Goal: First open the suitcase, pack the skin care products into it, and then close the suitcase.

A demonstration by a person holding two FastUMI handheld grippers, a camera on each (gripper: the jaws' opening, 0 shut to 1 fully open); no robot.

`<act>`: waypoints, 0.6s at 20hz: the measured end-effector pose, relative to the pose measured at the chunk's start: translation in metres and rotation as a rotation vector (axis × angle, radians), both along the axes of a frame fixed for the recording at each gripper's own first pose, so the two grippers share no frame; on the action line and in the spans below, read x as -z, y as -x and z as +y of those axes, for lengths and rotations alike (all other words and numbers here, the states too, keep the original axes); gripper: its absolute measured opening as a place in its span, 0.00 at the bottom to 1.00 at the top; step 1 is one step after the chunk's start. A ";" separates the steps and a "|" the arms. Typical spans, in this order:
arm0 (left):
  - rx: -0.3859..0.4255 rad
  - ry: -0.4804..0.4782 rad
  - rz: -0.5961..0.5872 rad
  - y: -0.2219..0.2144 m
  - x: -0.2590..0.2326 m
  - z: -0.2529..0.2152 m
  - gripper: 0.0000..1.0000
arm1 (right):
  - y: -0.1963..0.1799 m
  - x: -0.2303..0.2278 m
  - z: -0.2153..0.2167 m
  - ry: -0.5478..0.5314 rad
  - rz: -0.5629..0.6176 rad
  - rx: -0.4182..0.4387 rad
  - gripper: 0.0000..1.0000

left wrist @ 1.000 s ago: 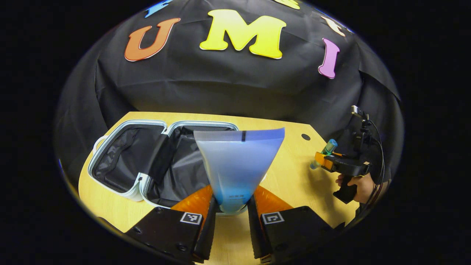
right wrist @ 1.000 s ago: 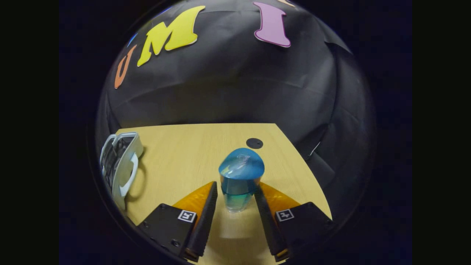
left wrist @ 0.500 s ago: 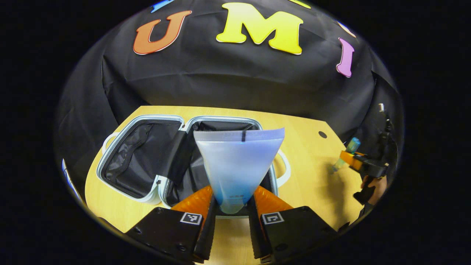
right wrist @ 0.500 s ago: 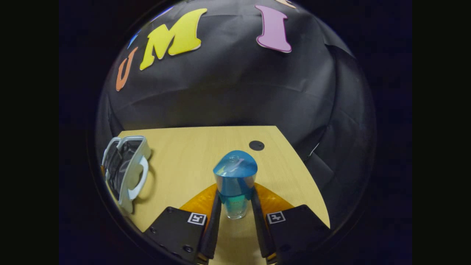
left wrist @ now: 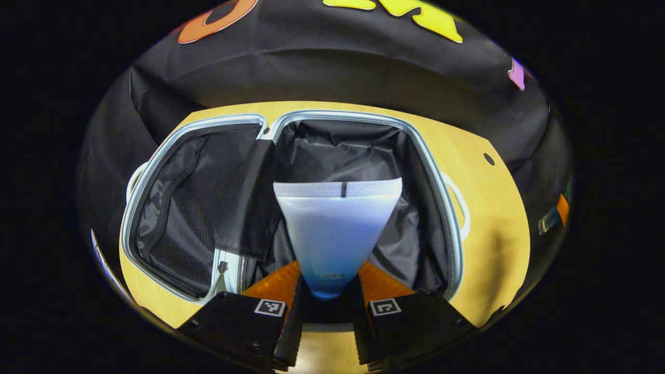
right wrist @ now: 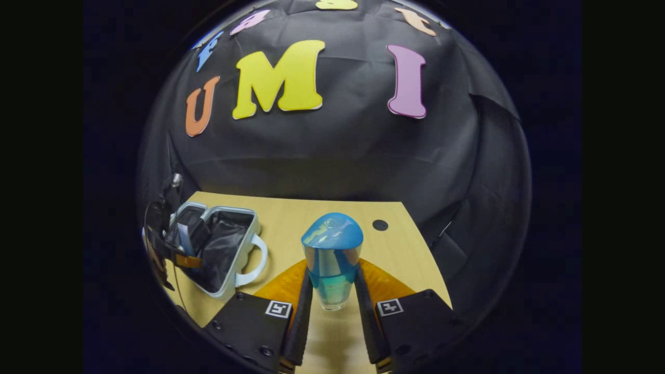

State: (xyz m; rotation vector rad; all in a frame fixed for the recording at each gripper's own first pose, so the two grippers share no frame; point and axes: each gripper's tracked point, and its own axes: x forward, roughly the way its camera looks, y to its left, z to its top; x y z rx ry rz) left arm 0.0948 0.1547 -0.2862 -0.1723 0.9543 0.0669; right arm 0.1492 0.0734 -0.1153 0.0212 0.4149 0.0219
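Left tongs [left wrist: 326,317] clamped on tube [left wrist: 337,228], right tongs [right wrist: 331,324] on bottle [right wrist: 332,259]; lower tube into suitcase [left wrist: 441,171] centre, then release.

The suitcase [left wrist: 449,228], pale blue with a black lining, is laid open flat near the table's left edge. A translucent blue-white tube [left wrist: 337,234] is held over it. A blue-capped bottle [right wrist: 332,259] is held upright.

one open suitcase [left wrist: 452,218], one tube [left wrist: 336,228], one bottle [right wrist: 332,259], two hand-held grippers
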 end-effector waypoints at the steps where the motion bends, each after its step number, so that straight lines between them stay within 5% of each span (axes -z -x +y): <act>1: 0.004 0.005 0.019 -0.001 0.007 0.002 0.45 | 0.005 0.001 0.006 -0.004 0.011 0.008 0.43; 6: 0.022 -0.008 0.071 -0.006 0.024 0.010 0.45 | 0.027 0.004 0.040 0.024 0.018 0.009 0.43; 7: 0.026 -0.021 0.078 -0.007 0.026 0.012 0.52 | 0.029 0.004 0.047 0.026 0.017 0.002 0.43; 8: 0.028 -0.026 0.089 -0.007 0.029 0.012 0.45 | 0.032 0.005 0.052 0.025 0.020 -0.001 0.43; 11: 0.044 -0.045 0.088 -0.011 0.030 0.011 0.48 | 0.035 0.001 0.072 0.019 0.020 -0.005 0.43; 12: 0.048 -0.035 0.085 -0.011 0.029 0.008 0.59 | 0.037 -0.001 0.078 0.022 0.018 -0.011 0.43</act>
